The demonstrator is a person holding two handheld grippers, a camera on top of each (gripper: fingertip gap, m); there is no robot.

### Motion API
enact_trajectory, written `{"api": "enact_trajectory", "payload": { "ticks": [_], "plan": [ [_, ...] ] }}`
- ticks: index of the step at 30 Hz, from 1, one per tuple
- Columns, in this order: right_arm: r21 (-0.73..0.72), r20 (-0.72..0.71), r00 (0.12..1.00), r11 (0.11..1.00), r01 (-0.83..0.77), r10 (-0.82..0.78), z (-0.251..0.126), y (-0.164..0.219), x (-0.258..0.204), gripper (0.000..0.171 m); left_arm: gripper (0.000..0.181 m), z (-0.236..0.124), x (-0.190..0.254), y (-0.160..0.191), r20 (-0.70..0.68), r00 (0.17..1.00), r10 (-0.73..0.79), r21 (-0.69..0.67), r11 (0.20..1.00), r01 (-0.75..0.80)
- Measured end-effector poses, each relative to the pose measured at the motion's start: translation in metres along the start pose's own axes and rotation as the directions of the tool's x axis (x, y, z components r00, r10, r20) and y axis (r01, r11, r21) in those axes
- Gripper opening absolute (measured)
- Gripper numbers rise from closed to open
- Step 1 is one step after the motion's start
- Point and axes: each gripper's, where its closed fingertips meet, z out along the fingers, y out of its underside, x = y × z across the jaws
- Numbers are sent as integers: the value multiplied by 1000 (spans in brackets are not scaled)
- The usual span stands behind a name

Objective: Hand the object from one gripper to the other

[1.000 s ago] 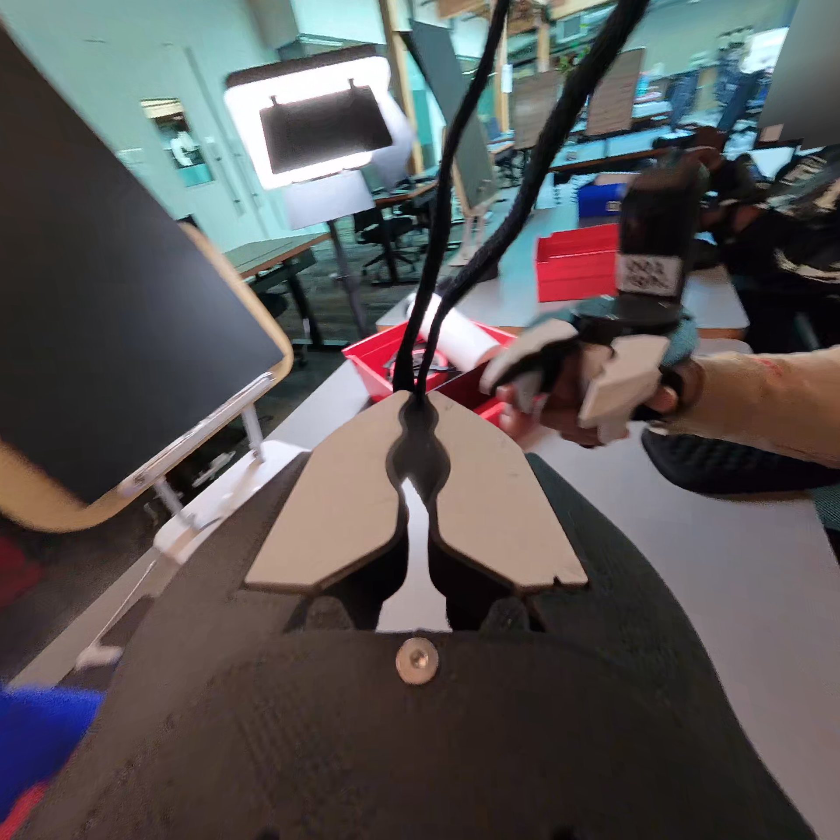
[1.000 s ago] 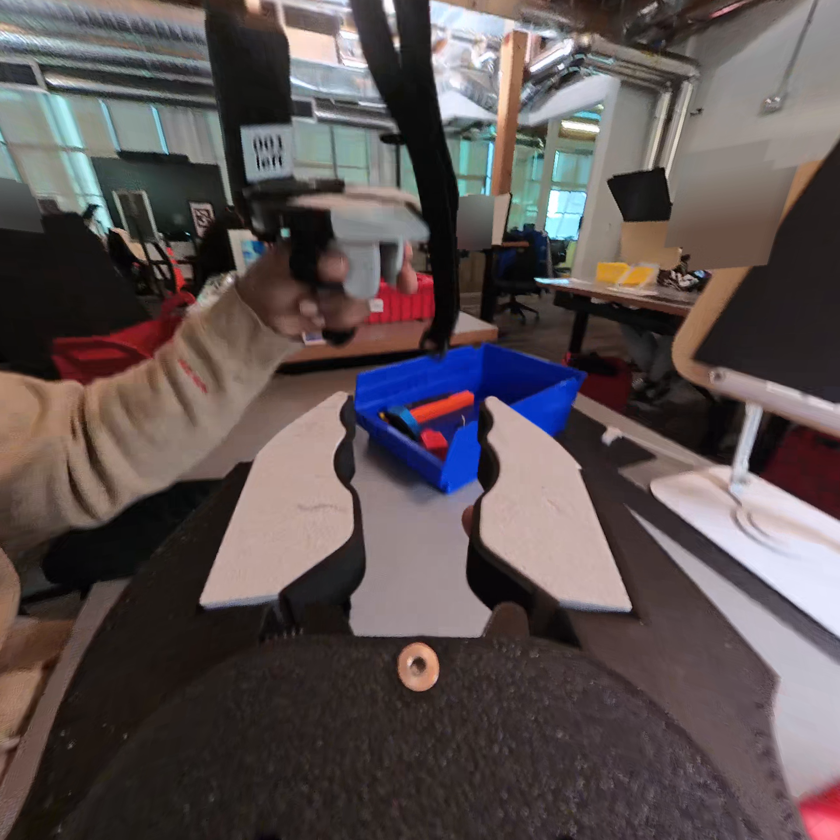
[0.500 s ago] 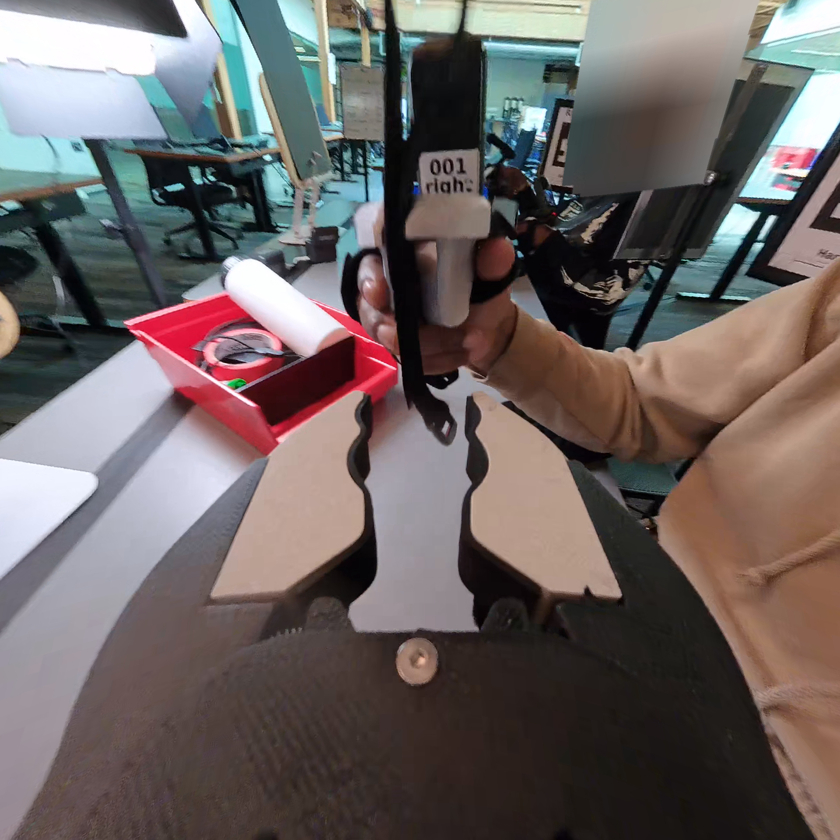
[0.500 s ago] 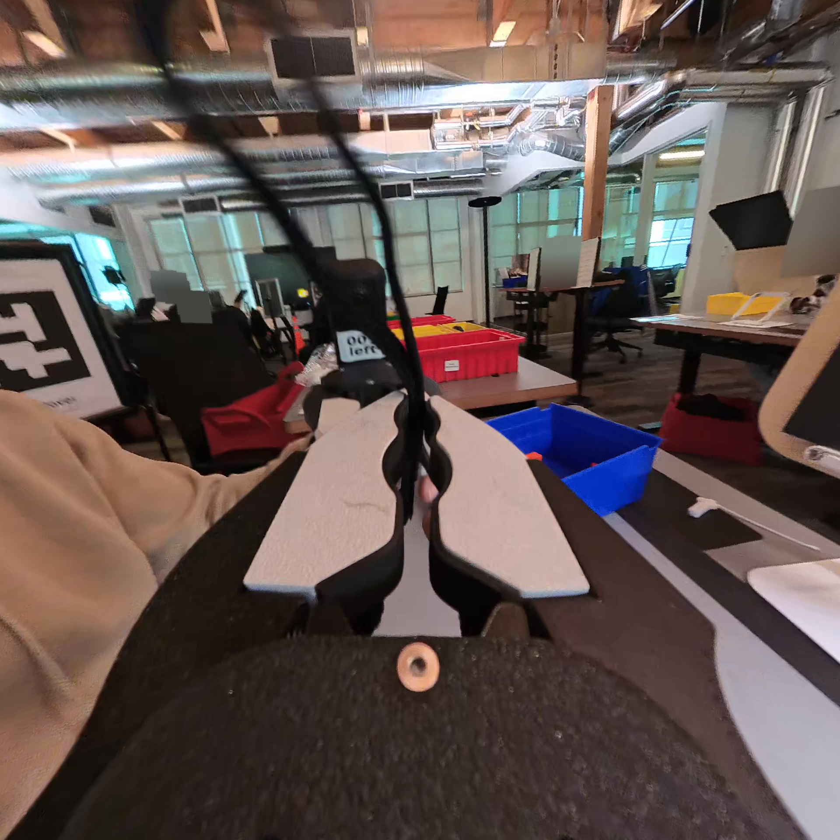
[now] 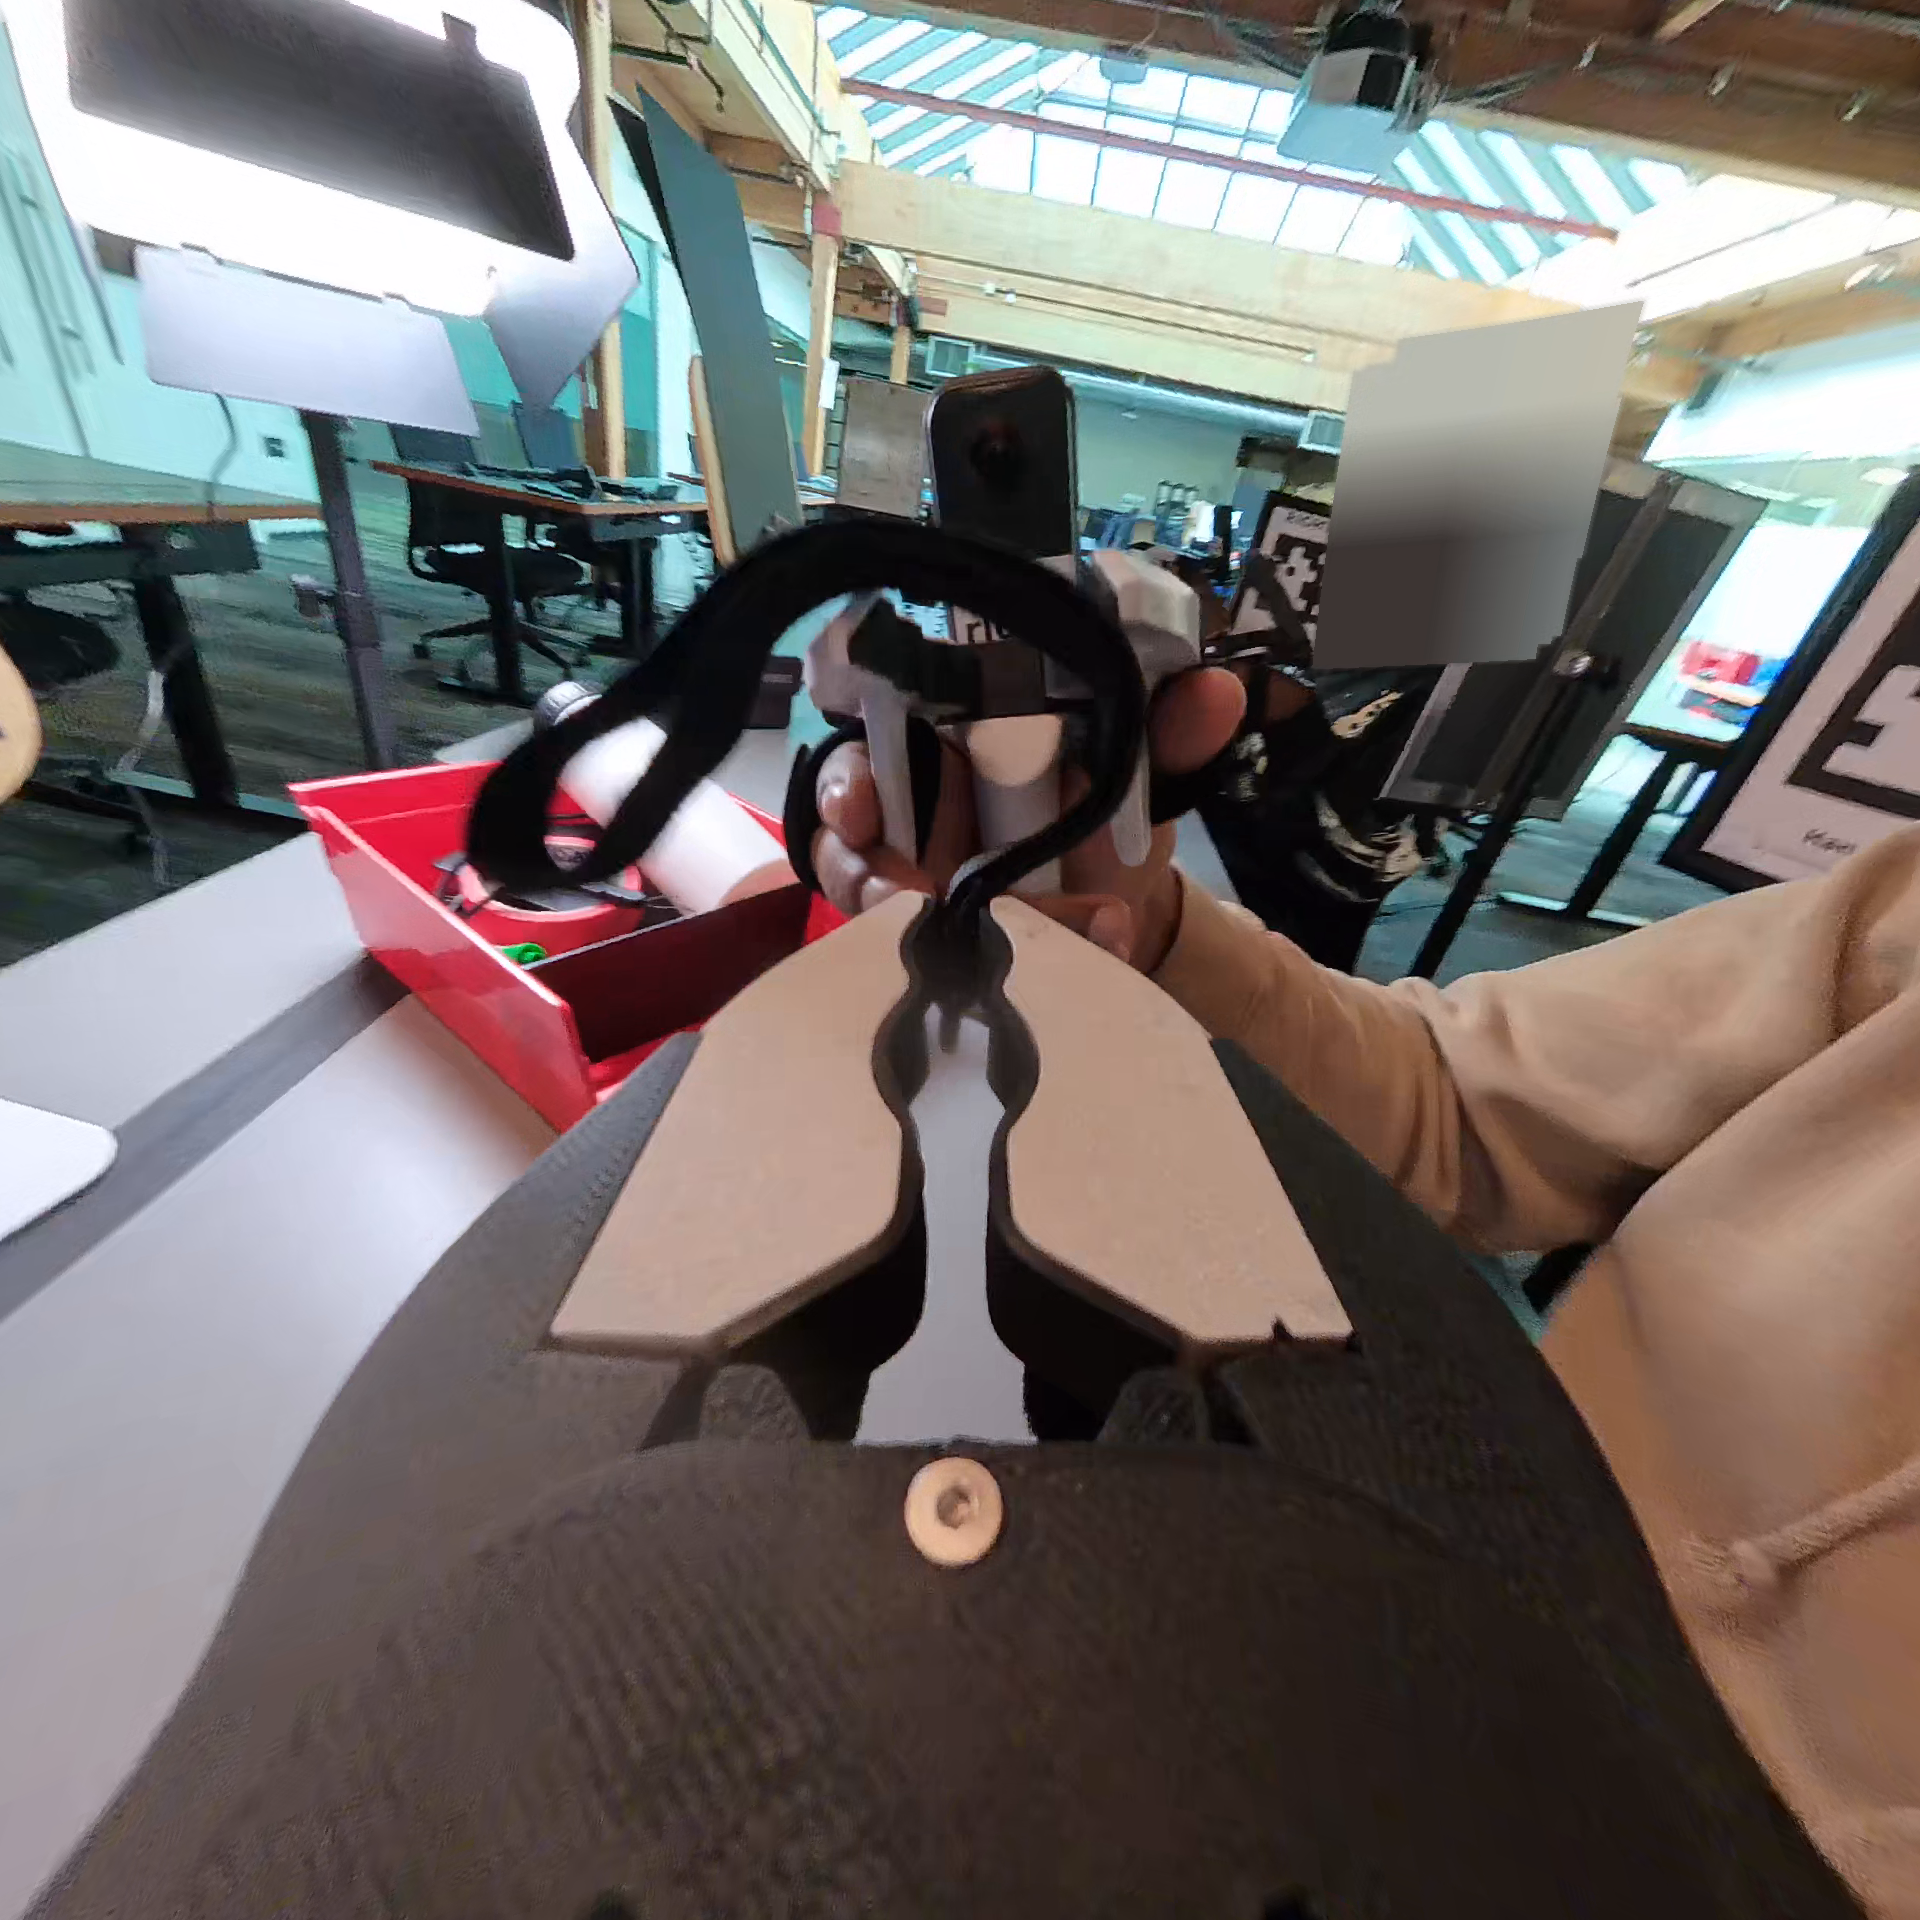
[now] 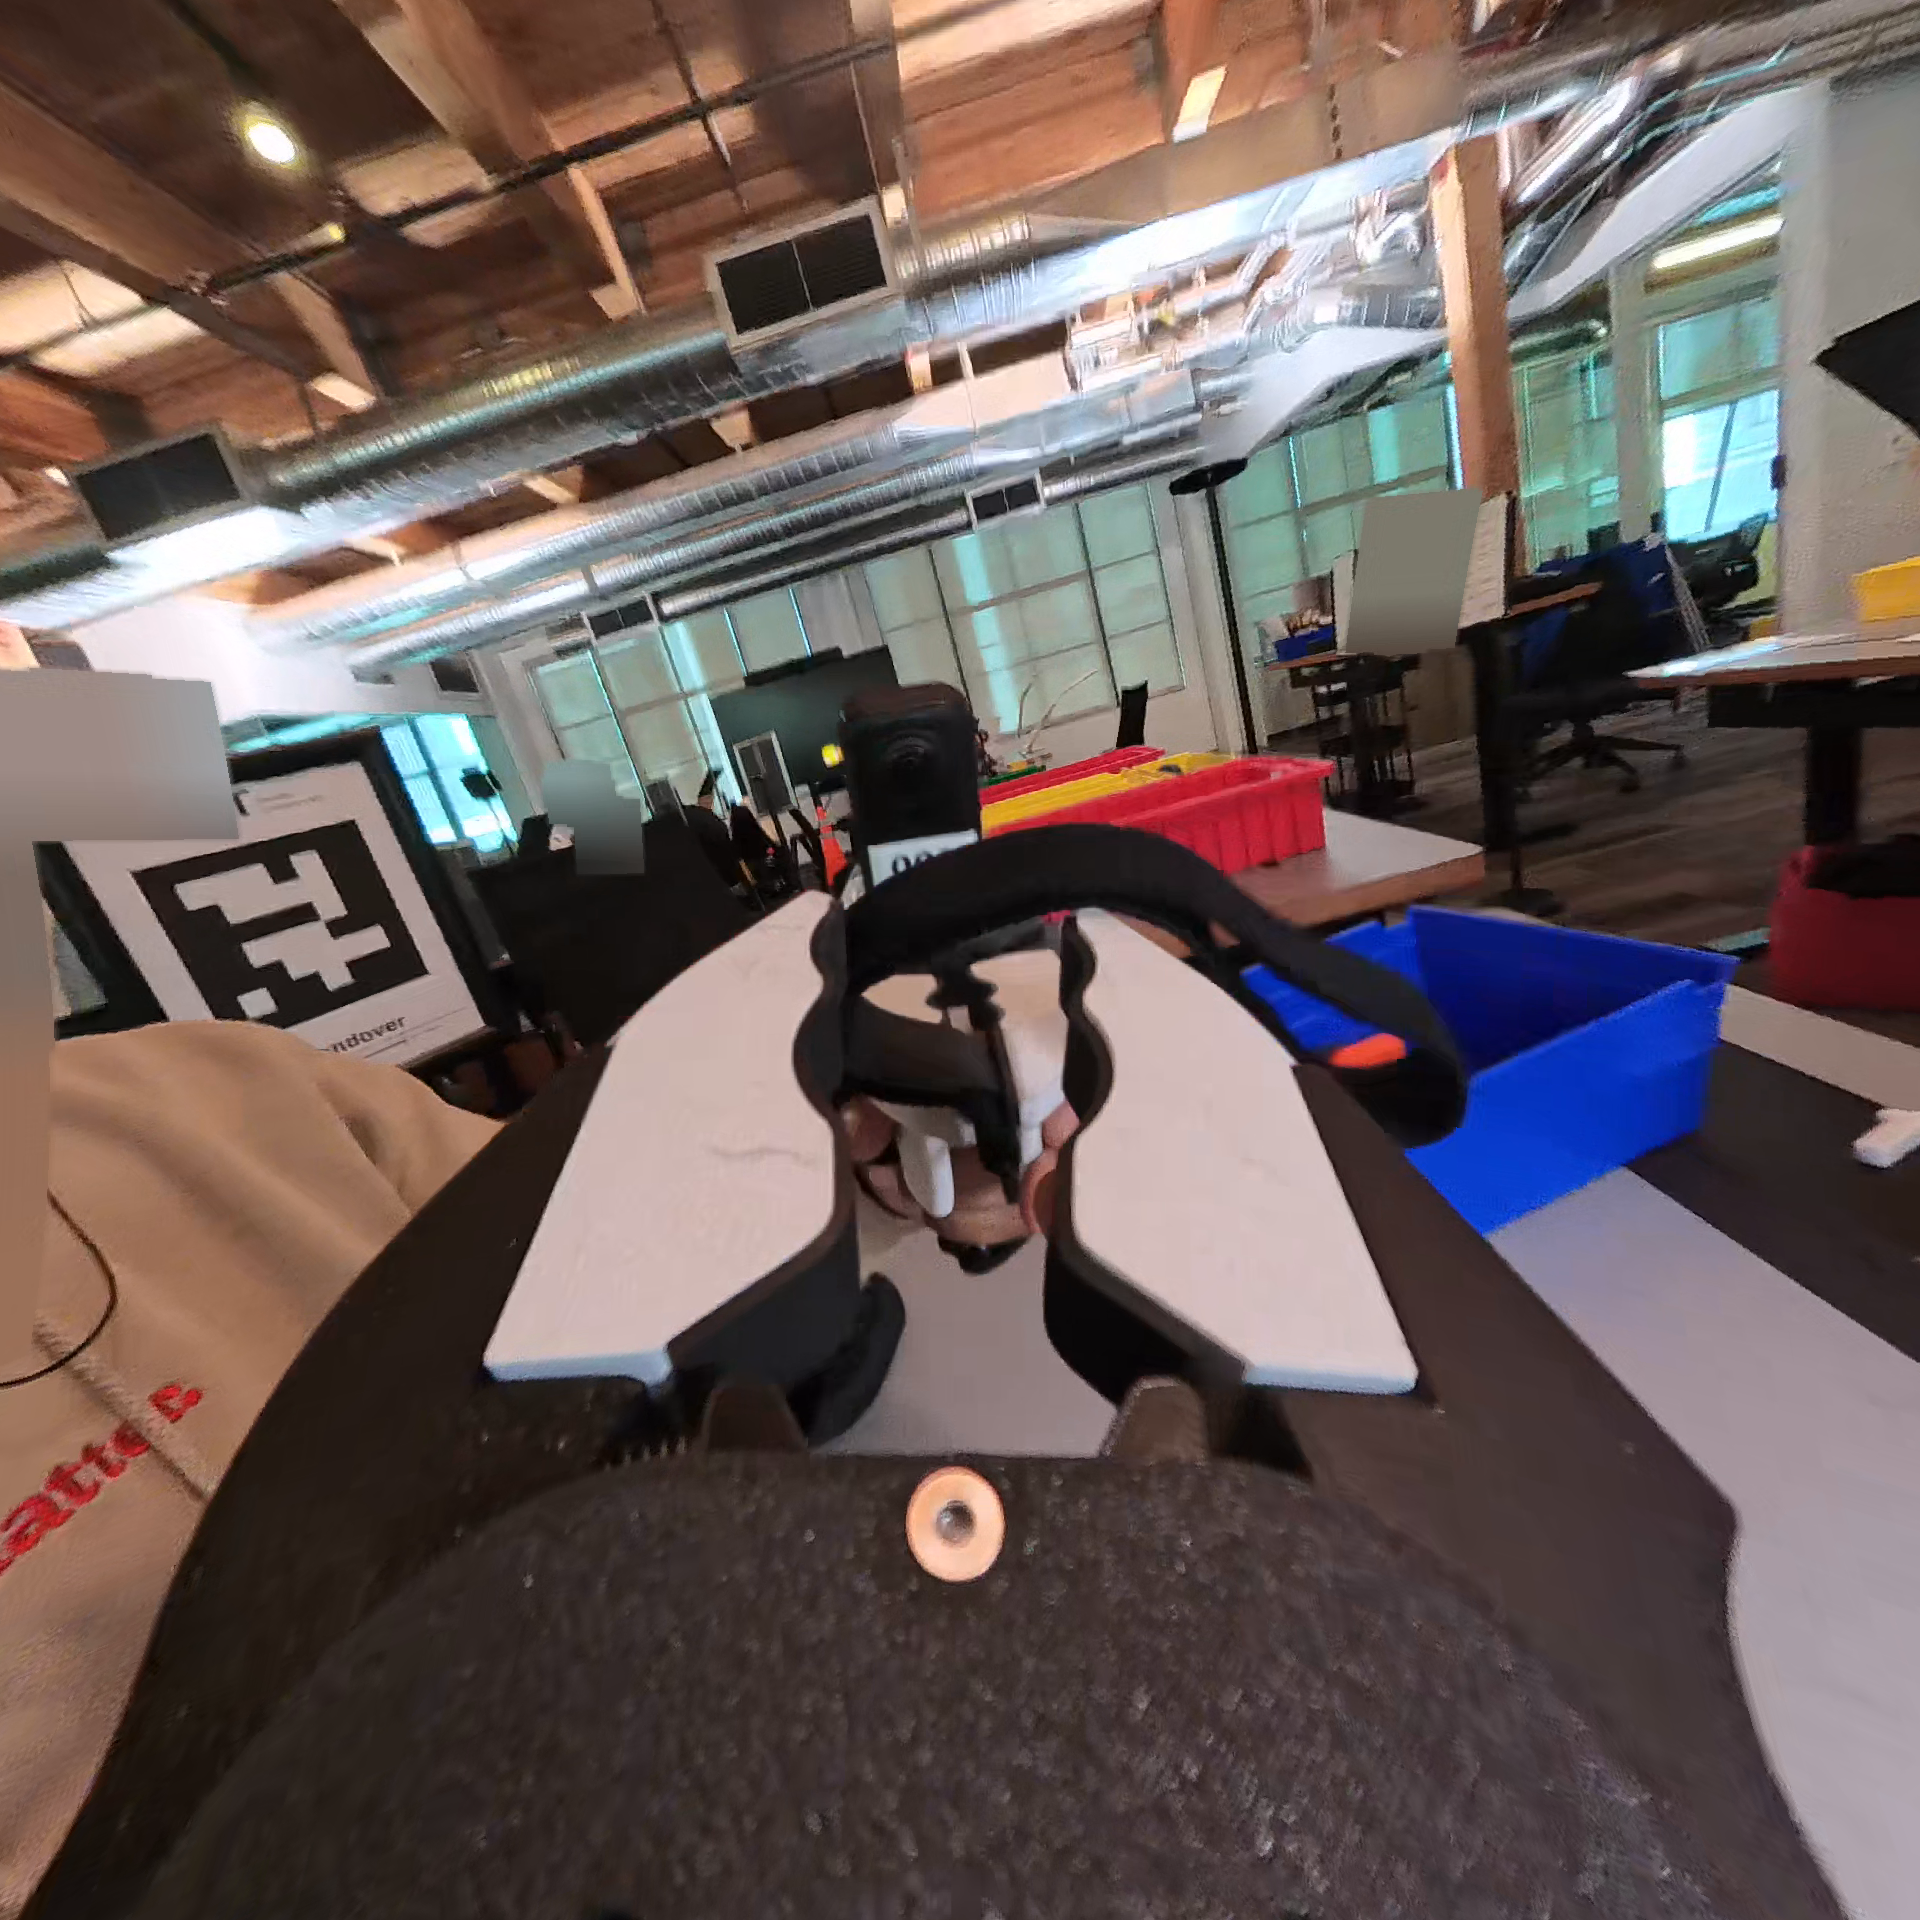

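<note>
- One black strap (image 5: 727,665) is the thing being passed; it is a limp loop, so it has no fixed long axis.
- Left gripper (image 5: 954,935), centre of the left wrist view, is clenched on the strap's end right at its fingertips. From there the loop rises to upper centre, then droops left over the red bin (image 5: 457,935).
- Right gripper (image 6: 951,966), centre of the right wrist view, stands released, jaws well apart. The strap arcs across just beyond its tips and hangs down to the right in front of the blue bin (image 6: 1579,1049).
- The two grippers face each other closely, tips near. I judge the left alone carries the strap; the right's tips flank the band but do not pinch it.
- Count: one strap, two grippers, one red bin, one blue bin, and one white tube (image 5: 691,821) in the red bin.
</note>
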Motion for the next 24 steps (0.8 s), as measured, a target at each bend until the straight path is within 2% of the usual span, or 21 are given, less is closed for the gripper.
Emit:
{"api": "enact_trajectory", "payload": {
  "ticks": [2,7,10,13,14,16,19,20,22,24],
  "plan": [
    [54,-4,1000,998,-19,19,-4,-8,2,38,6,1,0,-1,-22,999,-40,17,999,40],
    [22,23,998,998,-54,54,-5,-3,2,43,6,-13,-10,-23,-12,994,-110,182,977,111],
    [-100,-19,1000,995,7,-9,7,25,8,43,6,-14,-13,-20,0,995,-96,167,981,94],
    [-127,-37,996,989,72,-77,16,36,9,41,6,-4,-5,-10,-20,998,-61,121,991,63],
    [-130,-46,994,987,92,-99,15,36,10,35,6,0,-3,-6,-20,999,-51,101,993,53],
    [-127,-36,991,984,126,-131,11,33,8,11,6,6,0,2,-36,998,-43,65,997,45],
    [-194,-6,980,961,196,-201,5,38,5,5,8,8,7,8,-111,989,-101,31,994,105],
    [-220,0,970,947,235,-241,4,41,4,4,13,7,9,9,-132,986,-102,14,994,105],
    [-245,32,959,928,281,-282,3,42,-3,4,35,1,10,8,-143,987,-67,2,998,68],
    [-260,60,961,925,277,-271,0,42,-8,4,40,-9,13,-5,-169,985,-43,51,997,52]
  ]
}}
